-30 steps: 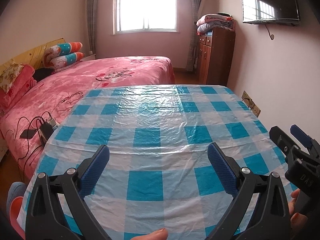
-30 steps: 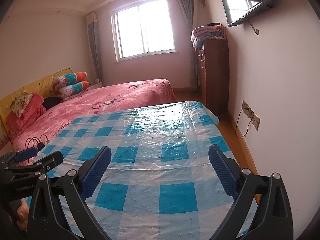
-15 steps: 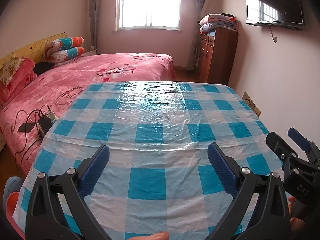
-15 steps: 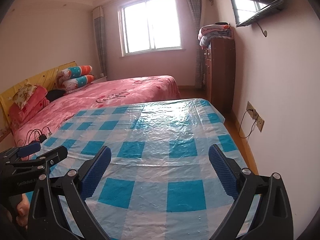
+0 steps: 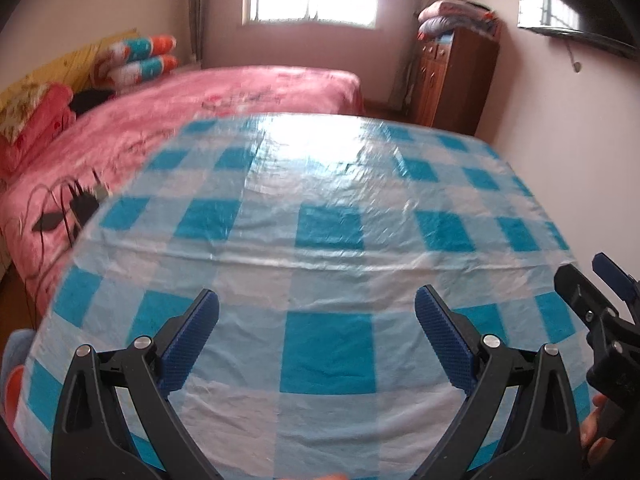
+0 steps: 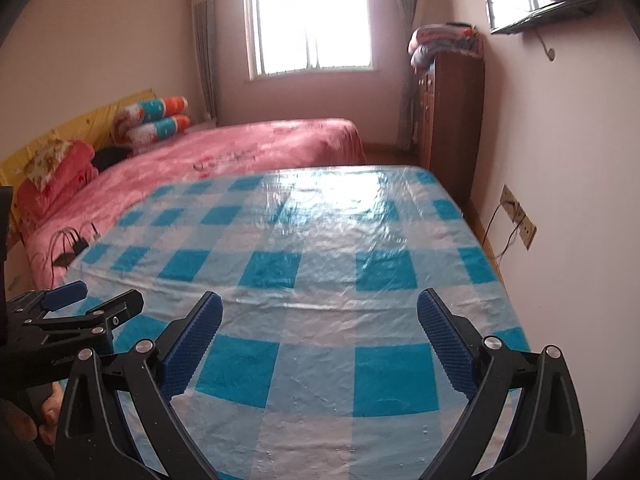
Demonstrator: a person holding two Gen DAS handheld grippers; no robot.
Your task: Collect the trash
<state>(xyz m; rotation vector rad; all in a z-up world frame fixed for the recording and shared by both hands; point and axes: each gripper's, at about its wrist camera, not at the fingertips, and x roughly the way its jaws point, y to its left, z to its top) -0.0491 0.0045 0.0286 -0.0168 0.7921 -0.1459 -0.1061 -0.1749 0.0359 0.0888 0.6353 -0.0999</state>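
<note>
We hold the left gripper (image 5: 316,320) and right gripper (image 6: 318,320) spread wide over a blue-checked tablecloth (image 6: 320,240), pink bed (image 6: 260,148) behind, wooden cabinet (image 6: 448,120) by the wall.

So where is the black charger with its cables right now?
The black charger lies on the pink bed, just off the left edge of the checked table; both views show it at mid-left.

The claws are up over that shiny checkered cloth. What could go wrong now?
The plastic tablecloth is wrinkled and loose, so an open left claw or right claw might snag it. The black chargers and cords beside the table on the pink bed might be mistaken for trash.
</note>
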